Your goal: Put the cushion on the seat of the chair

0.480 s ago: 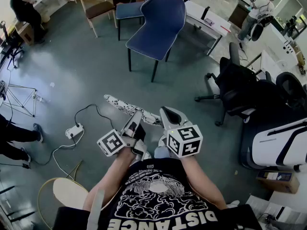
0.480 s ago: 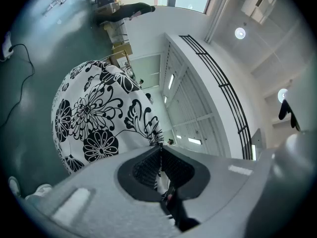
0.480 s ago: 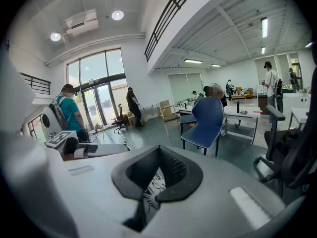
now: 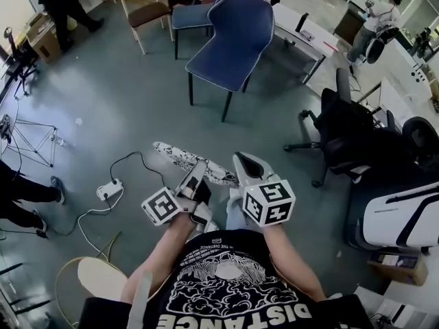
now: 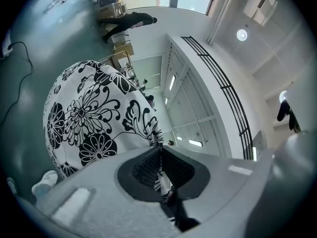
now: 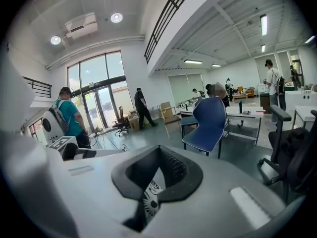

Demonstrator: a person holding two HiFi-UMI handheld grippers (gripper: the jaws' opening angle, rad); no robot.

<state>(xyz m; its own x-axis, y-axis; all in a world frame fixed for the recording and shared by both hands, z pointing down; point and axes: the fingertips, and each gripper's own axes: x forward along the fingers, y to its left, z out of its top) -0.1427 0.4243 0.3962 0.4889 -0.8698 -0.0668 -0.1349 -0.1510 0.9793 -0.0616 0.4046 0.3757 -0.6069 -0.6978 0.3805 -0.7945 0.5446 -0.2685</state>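
Note:
The cushion (image 4: 184, 159), white with black flowers, hangs edge-on in front of me, and both grippers hold it. My left gripper (image 4: 198, 171) is shut on the cushion's near edge. In the left gripper view the cushion (image 5: 91, 114) fills the left half ahead of that gripper (image 5: 160, 148). My right gripper (image 4: 241, 163) is shut on the same edge, and a strip of patterned cushion cloth (image 6: 148, 198) shows between its jaws (image 6: 158, 150). The blue chair (image 4: 230, 35) stands farther ahead on the grey floor with its seat bare; in the right gripper view the chair (image 6: 208, 122) is right of centre.
A white table (image 4: 302, 34) stands behind the blue chair and a brown-seated chair (image 4: 147, 12) to its left. Black office chairs (image 4: 351, 137) crowd the right. A power strip with its cable (image 4: 109, 188) and a wire frame (image 4: 31, 143) lie left. People stand around the room's edges.
Both grippers keep their hold on the cushion and have hardly shifted. The person at the far left back has stepped to the right.

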